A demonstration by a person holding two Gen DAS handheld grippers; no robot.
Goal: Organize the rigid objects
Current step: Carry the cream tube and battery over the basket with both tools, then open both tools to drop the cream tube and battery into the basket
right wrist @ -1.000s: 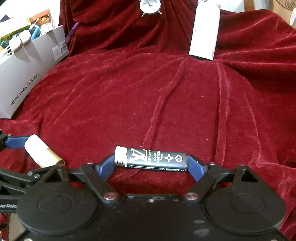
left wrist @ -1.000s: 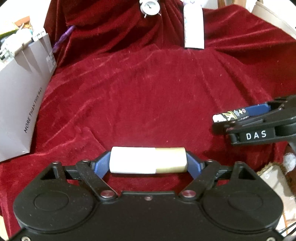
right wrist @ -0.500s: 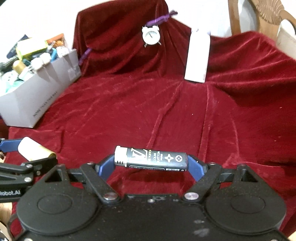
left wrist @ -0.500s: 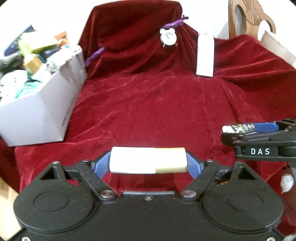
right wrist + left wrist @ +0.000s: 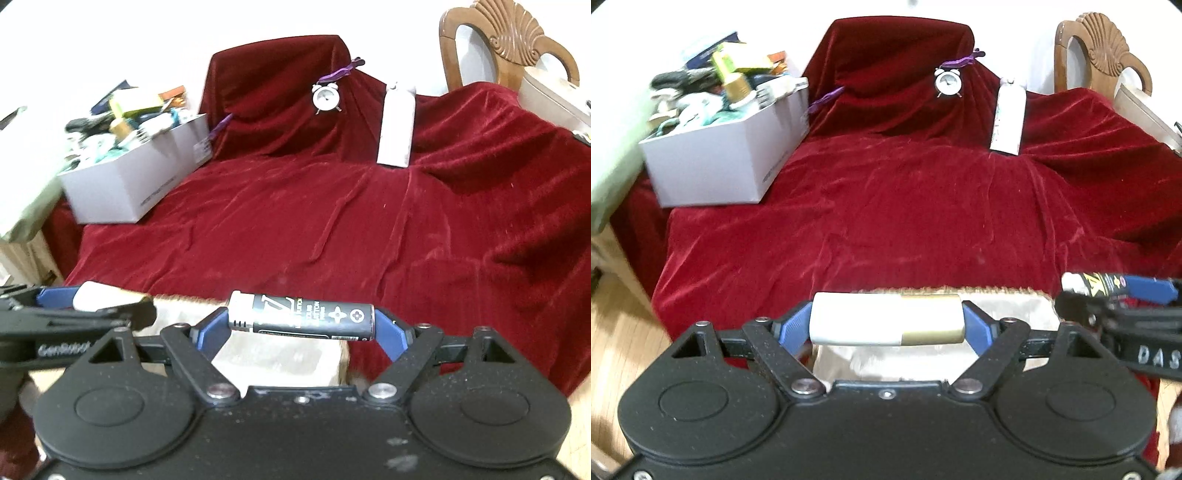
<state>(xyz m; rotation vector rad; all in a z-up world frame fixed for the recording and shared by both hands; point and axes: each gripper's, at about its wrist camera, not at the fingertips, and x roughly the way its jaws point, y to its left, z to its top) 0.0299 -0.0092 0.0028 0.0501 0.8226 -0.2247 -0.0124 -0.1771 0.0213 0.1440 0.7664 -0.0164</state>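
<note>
My left gripper (image 5: 886, 319) is shut on a white tube with a gold cap (image 5: 879, 318), held crosswise between its blue pads. My right gripper (image 5: 303, 321) is shut on a dark navy cylinder with a white cap (image 5: 306, 315), also held crosswise. Both grippers hang side by side past the near edge of the red velvet cloth (image 5: 905, 206), above a pale fuzzy surface (image 5: 277, 354). The right gripper with the navy cylinder (image 5: 1100, 286) shows at the right of the left wrist view. The left gripper with the white tube (image 5: 92, 301) shows at the left of the right wrist view.
A white box (image 5: 727, 155) crammed with several items stands at the cloth's far left. A small white alarm clock (image 5: 948, 82) and a tall white bottle (image 5: 1008, 118) stand at the back. A carved wooden chair (image 5: 506, 40) rises behind on the right. Wooden floor (image 5: 624, 332) lies at left.
Both grippers have pulled back and risen from over the cloth to beyond its near edge, each still holding its object. The box and chair have come into fuller view.
</note>
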